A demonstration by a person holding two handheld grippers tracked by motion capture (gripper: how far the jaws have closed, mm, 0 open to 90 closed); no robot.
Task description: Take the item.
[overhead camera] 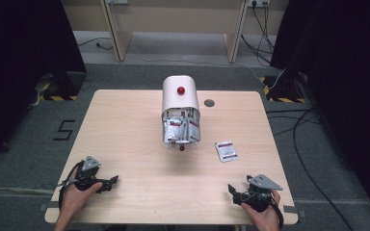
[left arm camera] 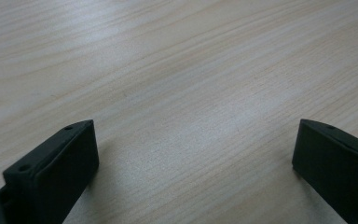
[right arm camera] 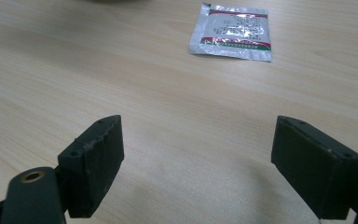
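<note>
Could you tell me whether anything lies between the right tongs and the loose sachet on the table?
Nothing visible does. The right tongs stand open over bare table, and the sachet lies flat straight ahead, apart from the white container.

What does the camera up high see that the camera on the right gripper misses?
High view alone: the white container with a red knob, its open front stuffed with sachets, both hands, the left gripper, and the floor around the table. Right gripper view alone: a close look between its own wide-open black jaws, and the print on the sachet. Shared: the right gripper, the loose foil sachet lying flat ahead of it, and the wooden table.
</note>
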